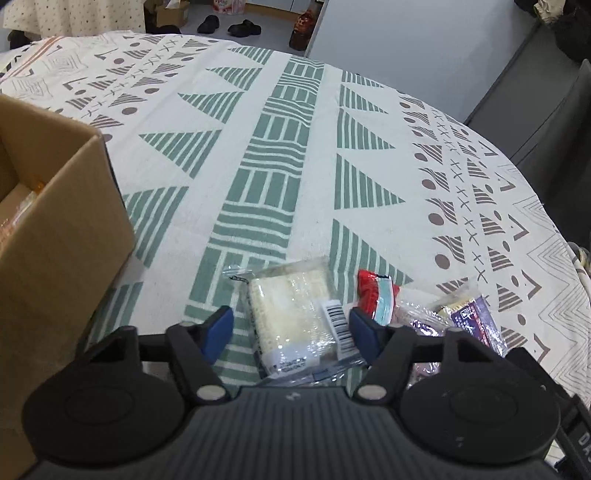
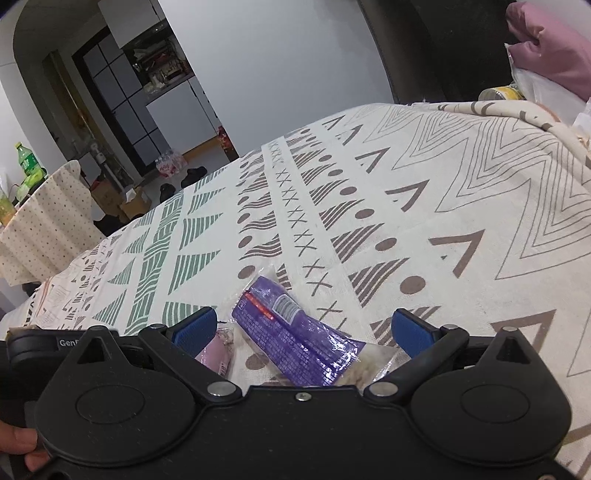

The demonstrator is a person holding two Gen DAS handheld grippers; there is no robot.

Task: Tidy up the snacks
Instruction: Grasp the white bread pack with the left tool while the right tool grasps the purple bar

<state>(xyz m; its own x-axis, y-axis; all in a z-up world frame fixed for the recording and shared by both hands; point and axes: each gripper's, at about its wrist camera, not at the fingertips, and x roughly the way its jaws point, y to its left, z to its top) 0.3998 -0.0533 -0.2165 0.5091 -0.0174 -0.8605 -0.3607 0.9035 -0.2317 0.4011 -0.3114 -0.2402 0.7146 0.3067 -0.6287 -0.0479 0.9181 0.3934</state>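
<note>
Straddling a pale wafer pack (image 1: 295, 314), left gripper (image 1: 291, 325) gapes; cardboard box (image 1: 55, 221) unseen rightward.

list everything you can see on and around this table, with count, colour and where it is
tablecloth: one, cream with green and brown patterns, over the table
cardboard box: one, brown, open, left side of table
pale snack pack: one, clear wrap, between the left gripper's fingers
red snack pack: one, red, right of the pale pack
purple snack pack: one, between the right gripper's fingers
shoes: dark, floor beyond table
left gripper: black, blue pads
right gripper: black, blue pads, open
</note>
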